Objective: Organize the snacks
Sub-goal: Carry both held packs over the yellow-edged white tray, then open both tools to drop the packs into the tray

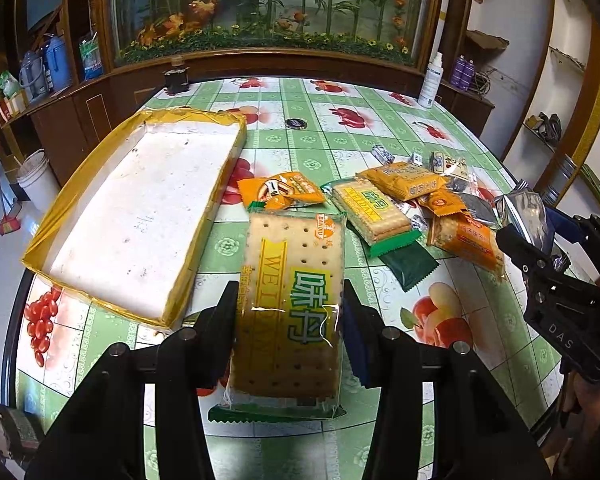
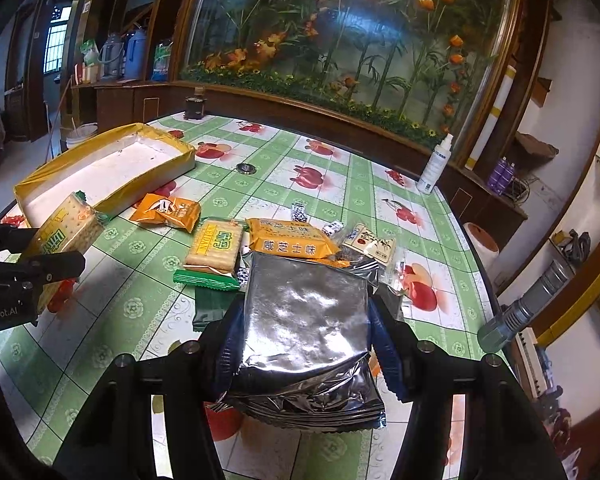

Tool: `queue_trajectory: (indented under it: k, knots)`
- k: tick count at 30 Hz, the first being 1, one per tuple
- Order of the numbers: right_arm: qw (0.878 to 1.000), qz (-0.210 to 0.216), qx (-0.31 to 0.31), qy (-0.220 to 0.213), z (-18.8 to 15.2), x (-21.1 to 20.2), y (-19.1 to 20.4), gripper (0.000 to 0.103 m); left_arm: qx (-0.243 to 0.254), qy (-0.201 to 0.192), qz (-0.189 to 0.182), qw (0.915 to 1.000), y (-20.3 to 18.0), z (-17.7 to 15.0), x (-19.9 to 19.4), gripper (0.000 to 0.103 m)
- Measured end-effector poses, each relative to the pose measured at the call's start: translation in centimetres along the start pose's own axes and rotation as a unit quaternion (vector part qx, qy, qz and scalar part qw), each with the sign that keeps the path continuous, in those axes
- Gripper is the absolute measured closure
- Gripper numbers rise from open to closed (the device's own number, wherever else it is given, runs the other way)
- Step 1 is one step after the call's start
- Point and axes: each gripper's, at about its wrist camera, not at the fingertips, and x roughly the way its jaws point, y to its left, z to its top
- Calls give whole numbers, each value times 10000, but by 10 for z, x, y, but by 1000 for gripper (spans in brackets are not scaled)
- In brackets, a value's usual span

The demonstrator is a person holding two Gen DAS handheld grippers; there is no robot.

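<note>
My left gripper [image 1: 288, 312] is shut on a cracker pack [image 1: 292, 304] with yellow and green print, held above the table just right of the yellow-rimmed white tray [image 1: 140, 216]. The same cracker pack [image 2: 66, 236] shows at the left of the right wrist view. My right gripper [image 2: 306, 332] is shut on a silver foil packet [image 2: 306, 320], seen also as the foil packet [image 1: 526, 216] at the right edge of the left view. A pile of snacks lies on the table: an orange packet [image 1: 284, 190], a second cracker pack [image 1: 374, 210] and an orange biscuit pack [image 2: 290, 238].
The round table wears a green checked cloth [image 1: 300, 136] with fruit prints. A white spray bottle [image 2: 434, 168] stands at the far right edge, a dark jar [image 2: 196, 106] at the far edge, a small round lid [image 2: 246, 168] mid-table. Wooden cabinets surround it.
</note>
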Motion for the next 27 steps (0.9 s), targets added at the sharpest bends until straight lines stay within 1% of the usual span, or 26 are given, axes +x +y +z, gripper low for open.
queue_trajectory:
  k: [1,3,4,5,7,9,12,14,15,16,18,20,23,25,27]
  knots:
    - [10000,38,-18,2,2,2,2,43,-29,-25,25,10000,4,1,-1,57]
    - [9996,269,31,18,6,5,5,43,-83,-88,101,9999,14,6,-3,57]
    - [9989,467,73,30,9,8,7,43,-136,-130,191,9996,22,10,-4,57]
    - [9958,890,181,67,14,12,8,43,-197,-160,268,9993,30,13,-4,57]
    - [9834,1745,459,173,25,23,13,43,-434,-179,456,9979,54,25,-3,57]
    - [9692,2371,631,230,42,36,25,43,-664,-220,610,9957,77,37,-1,57]
    - [9551,2890,616,217,75,53,54,43,-953,-222,1055,9896,109,54,9,57]
    - [9432,3248,665,219,98,68,76,43,-1037,-105,1362,9852,127,60,23,57]
    - [9396,3345,682,233,113,78,89,43,-1091,22,1496,9827,137,61,33,57]
    - [9387,3370,679,250,122,86,98,43,-1194,129,1518,9811,146,60,43,57]
    - [9318,3540,694,394,145,111,122,43,-1352,323,1547,9781,159,56,59,57]
    - [9325,3516,618,546,160,134,146,43,-1395,418,1594,9764,164,53,71,57]
    - [9327,3490,454,793,170,164,178,43,-1388,497,1618,9758,167,51,82,57]
    - [9336,3452,341,903,169,178,193,43,-1356,574,1686,9746,169,49,88,57]
    - [9337,3428,241,1008,168,190,204,43,-1384,653,1643,9745,171,48,93,57]
